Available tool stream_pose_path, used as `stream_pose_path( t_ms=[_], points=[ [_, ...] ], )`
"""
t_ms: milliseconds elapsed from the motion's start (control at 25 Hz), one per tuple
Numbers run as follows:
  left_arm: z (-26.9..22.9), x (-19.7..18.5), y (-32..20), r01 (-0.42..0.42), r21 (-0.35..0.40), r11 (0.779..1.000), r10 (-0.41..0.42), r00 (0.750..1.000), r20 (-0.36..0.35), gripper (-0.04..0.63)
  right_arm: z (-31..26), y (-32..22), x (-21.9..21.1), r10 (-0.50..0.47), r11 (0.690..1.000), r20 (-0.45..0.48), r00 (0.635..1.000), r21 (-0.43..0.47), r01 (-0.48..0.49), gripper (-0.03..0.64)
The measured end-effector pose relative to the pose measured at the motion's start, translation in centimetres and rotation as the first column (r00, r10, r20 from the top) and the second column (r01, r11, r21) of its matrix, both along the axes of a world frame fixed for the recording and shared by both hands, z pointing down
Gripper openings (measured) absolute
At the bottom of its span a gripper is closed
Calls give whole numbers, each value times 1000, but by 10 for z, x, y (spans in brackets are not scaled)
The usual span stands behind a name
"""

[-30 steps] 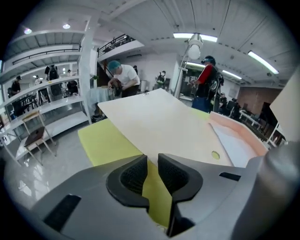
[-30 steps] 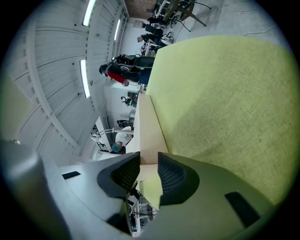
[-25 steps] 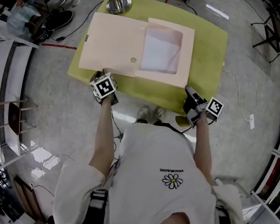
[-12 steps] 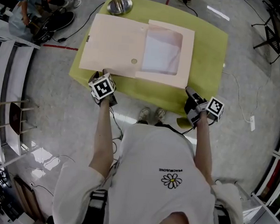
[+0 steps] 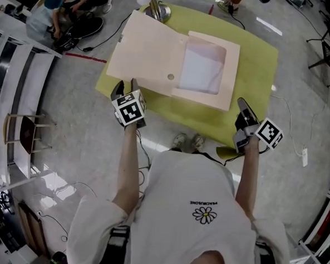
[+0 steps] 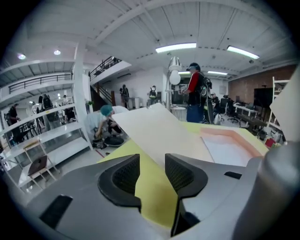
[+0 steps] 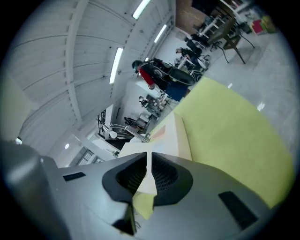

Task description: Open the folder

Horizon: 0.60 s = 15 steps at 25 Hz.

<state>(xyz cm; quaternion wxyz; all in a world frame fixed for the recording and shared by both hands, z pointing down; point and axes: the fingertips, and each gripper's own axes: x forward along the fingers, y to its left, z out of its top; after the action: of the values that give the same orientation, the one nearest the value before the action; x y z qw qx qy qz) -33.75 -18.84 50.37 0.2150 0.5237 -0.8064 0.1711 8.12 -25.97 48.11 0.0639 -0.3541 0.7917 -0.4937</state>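
Note:
The pale pink folder lies open on the yellow-green table (image 5: 252, 78). Its cover (image 5: 150, 52) is folded out to the left, and its shallow tray (image 5: 205, 70) holds white paper. My left gripper (image 5: 126, 86) hovers just off the cover's near edge, its jaws opening with nothing between them. In the left gripper view the cover (image 6: 159, 133) shows beyond my left gripper (image 6: 152, 176). My right gripper (image 5: 243, 105) hangs over the table's near right corner, clear of the folder. Its jaws are closing to a narrow slit around nothing, as the right gripper view shows at my right gripper (image 7: 150, 171).
A lamp base (image 5: 157, 11) stands at the table's far edge behind the cover. A person (image 5: 55, 16) crouches on the floor at the far left, near white shelving (image 5: 11, 91) and a chair (image 5: 20, 134). A cable (image 5: 290, 131) runs across the floor on the right.
Both grippers have risen from the table's near edge. The left one came off the cover's edge and its jaws stand wider. The right one rolled and its jaws narrowed.

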Motion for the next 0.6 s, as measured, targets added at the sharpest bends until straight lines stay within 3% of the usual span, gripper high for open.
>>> stream_pose_path(
  t_ms=[120, 240, 400, 600],
  points=[
    [-47, -9, 3, 42, 147, 988, -44, 999, 8, 160, -29, -12, -3, 2, 991, -127, 992, 132, 15, 32],
    [-106, -8, 3, 57, 307, 950, -70, 997, 30, 160, -59, -23, -1, 57, 962, -282, 958, 273, 23, 27],
    [-179, 15, -1, -23, 448, 894, -45, 989, 142, 132, -113, -24, -6, 188, 872, -429, 883, 488, 52, 21],
    [-243, 81, -3, -172, 556, 813, 39, 969, 243, 94, -165, -2, -28, 338, 738, -455, 824, 671, 68, 23]
  ],
)
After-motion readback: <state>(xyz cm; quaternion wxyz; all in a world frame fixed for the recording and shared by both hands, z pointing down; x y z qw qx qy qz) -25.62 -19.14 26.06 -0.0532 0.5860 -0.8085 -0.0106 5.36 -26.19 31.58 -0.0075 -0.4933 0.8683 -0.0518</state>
